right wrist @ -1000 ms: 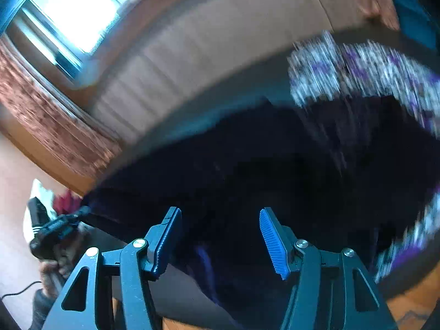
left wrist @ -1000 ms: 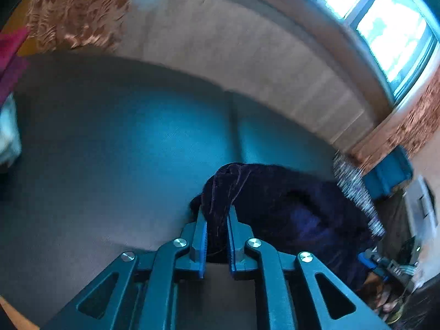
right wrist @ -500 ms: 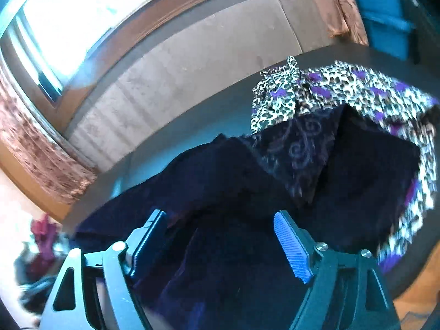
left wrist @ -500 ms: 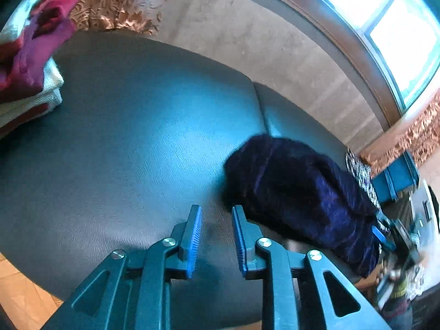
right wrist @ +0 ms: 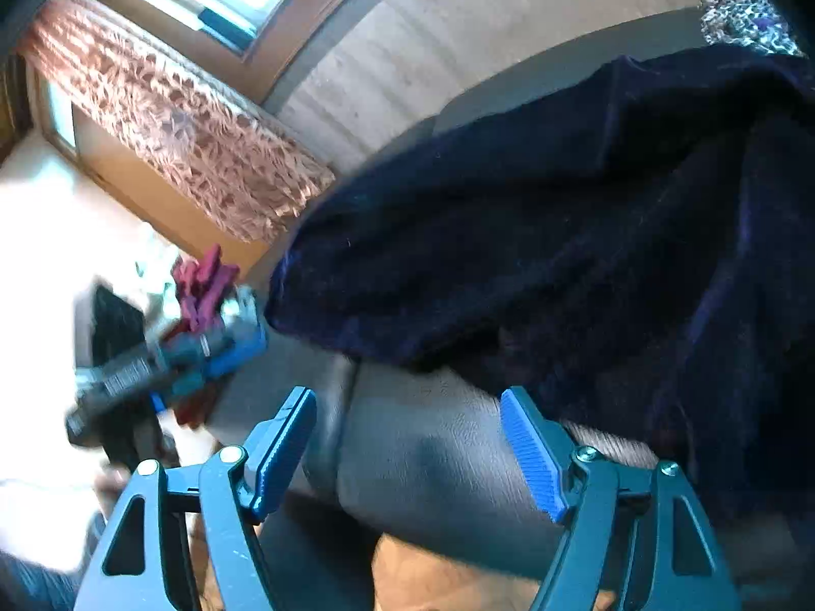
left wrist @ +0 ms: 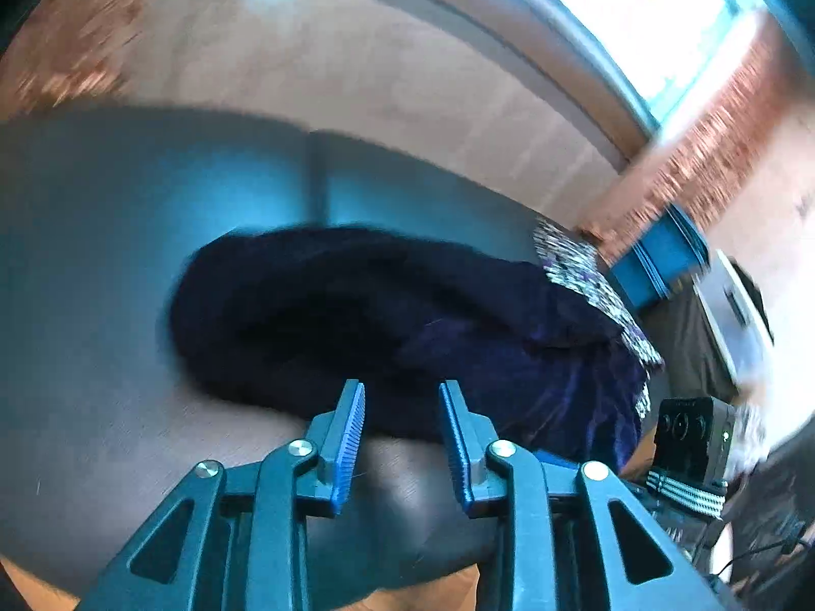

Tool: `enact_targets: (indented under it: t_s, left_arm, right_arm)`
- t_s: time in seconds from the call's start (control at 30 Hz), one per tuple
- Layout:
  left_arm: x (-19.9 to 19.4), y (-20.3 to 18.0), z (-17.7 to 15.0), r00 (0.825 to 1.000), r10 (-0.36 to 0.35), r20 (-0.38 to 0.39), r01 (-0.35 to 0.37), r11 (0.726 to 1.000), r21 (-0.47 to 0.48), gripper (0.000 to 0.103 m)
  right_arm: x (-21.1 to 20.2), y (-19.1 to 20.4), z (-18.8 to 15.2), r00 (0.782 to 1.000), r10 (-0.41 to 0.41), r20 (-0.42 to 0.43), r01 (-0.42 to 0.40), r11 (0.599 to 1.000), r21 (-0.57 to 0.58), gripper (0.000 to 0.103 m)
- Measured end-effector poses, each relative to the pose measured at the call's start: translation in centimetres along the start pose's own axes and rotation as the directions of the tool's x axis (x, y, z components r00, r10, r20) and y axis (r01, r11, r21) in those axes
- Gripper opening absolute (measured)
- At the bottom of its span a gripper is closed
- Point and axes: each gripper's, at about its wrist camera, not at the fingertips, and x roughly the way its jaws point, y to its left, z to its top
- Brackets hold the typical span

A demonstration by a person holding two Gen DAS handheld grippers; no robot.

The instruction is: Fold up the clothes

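1. No brand, label or writing could be read in either view; motion blur smeared much of the left wrist picture.
2. One dark grey cushioned surface (left wrist: 102,265) filled the lower half of both views, with a seam running through it (right wrist: 346,407).
3. One dark navy velvet garment (left wrist: 387,315) lay bunched in a long heap on that surface, the largest loose thing in sight. In the right wrist view the same garment (right wrist: 560,234) spread across the right half of the picture, its near edge overhanging the cushion.
4. One leopard-print cloth with purple patches (left wrist: 586,270) lay against the far end of the navy garment, partly under it; a corner of it showed at the top right of the right wrist view (right wrist: 743,25).
5. Patterned brown curtains (right wrist: 183,122) hung below a bright window, and one blue bin (left wrist: 657,265) stood beyond the cushion.
6. One dark red cloth (right wrist: 204,280) sat at the far left of the right wrist view, blurred.
7. The left gripper (left wrist: 402,438) hovered just beside the garment's near edge, its blue pads parted by a moderate gap, gripping nothing.
8. The right gripper (right wrist: 407,448) was spread wide over bare cushion, its right fingertip close to the garment's hem, also empty.
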Motion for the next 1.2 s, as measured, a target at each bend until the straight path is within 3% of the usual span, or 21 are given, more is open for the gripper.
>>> enact_targets:
  t_s: [0.1, 0.2, 0.33, 0.43, 0.53, 0.67, 0.77, 0.83, 0.87, 0.9, 1.0, 1.2]
  left_arm:
    - [2.4, -5.6, 4.5, 0.999, -0.045, -0.023, 0.047, 0.991, 0.124, 0.040]
    - [3.5, -9.9, 5.9, 0.995, -0.070, -0.070, 0.084, 0.970, 0.227, 0.044]
    - [7.5, -13.9, 6.3, 0.990, -0.012, -0.137, 0.052, 0.953, 0.297, 0.047]
    - [10.5, -16.9, 6.6, 0.982, 0.035, -0.185, 0.032, 0.936, 0.351, 0.047]
    - [13.5, -19.9, 6.9, 0.970, 0.084, -0.229, 0.016, 0.915, 0.404, 0.047]
    - [17.4, -23.9, 7.3, 0.947, 0.153, -0.282, -0.001, 0.881, 0.473, 0.047]
    - [18.9, -24.3, 7.9, 0.952, 0.131, -0.277, -0.002, 0.907, 0.422, 0.045]
    - [19.7, -24.3, 8.4, 0.957, 0.109, -0.268, 0.000, 0.927, 0.376, 0.025]
    - [20.1, -24.3, 8.6, 0.960, 0.098, -0.263, 0.001, 0.936, 0.353, 0.009]
    - [20.5, -24.3, 8.8, 0.962, 0.087, -0.258, 0.003, 0.944, 0.329, 0.004]
    - [20.9, -23.7, 9.4, 0.972, 0.046, -0.230, 0.013, 0.968, 0.250, 0.002]
    - [14.4, -19.8, 11.2, 0.998, 0.009, -0.056, -0.001, 0.990, 0.143, 0.000]
  right_arm:
    - [-1.1, 0.0, -1.3, 0.999, -0.035, -0.001, 0.035, 0.999, -0.021, 0.077]
    - [-2.1, -1.5, -2.3, 0.999, 0.013, 0.045, -0.013, 1.000, -0.007, 0.079]
    - [-3.1, -2.3, -3.7, 0.986, 0.096, 0.139, -0.090, 0.995, -0.048, 0.086]
    - [-3.1, -1.4, -4.5, 0.981, 0.088, 0.171, -0.066, 0.989, -0.129, 0.091]
    - [-2.9, -0.7, -4.4, 0.979, 0.100, 0.180, -0.069, 0.983, -0.169, 0.103]
    - [-2.8, -0.4, -4.3, 0.979, 0.083, 0.186, -0.046, 0.980, -0.196, 0.103]
    - [-3.0, -0.7, -4.0, 0.977, 0.097, 0.188, -0.061, 0.980, -0.190, 0.103]
    - [-3.2, -0.8, -3.9, 0.977, 0.100, 0.189, -0.064, 0.980, -0.190, 0.103]
    - [-3.0, -0.7, -3.7, 0.977, 0.097, 0.189, -0.061, 0.980, -0.191, 0.103]
    - [-2.9, -0.6, -3.6, 0.977, 0.095, 0.189, -0.059, 0.980, -0.192, 0.103]
    - [-2.6, -0.6, -3.4, 0.978, 0.093, 0.186, -0.056, 0.979, -0.194, 0.103]
    - [-2.4, 0.0, -3.2, 0.980, 0.086, 0.182, -0.048, 0.978, -0.204, 0.103]
